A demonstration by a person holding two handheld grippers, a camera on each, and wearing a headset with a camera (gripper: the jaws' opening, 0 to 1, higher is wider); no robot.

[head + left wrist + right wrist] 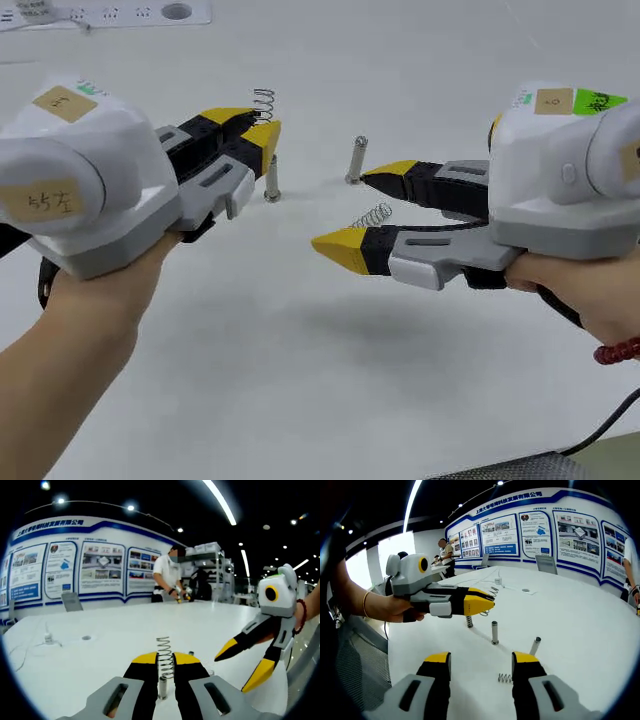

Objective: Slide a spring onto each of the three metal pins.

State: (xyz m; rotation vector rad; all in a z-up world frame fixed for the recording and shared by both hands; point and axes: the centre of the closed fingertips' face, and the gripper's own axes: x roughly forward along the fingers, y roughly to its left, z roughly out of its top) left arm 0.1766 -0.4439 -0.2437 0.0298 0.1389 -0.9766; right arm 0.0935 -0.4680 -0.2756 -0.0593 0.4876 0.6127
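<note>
My left gripper is shut on an upright spring, which sticks out above its yellow tips. A metal pin stands on the white table just below those tips. A second pin stands a little to the right. My right gripper is open and holds nothing, with a loose spring lying on the table between its jaws. In the right gripper view three pins stand ahead: one under the left gripper, one in the middle, one leaning.
The white table stretches wide around the pins. A white power strip lies at the far edge. A dark mesh edge shows at the near right. People stand at the table's far end.
</note>
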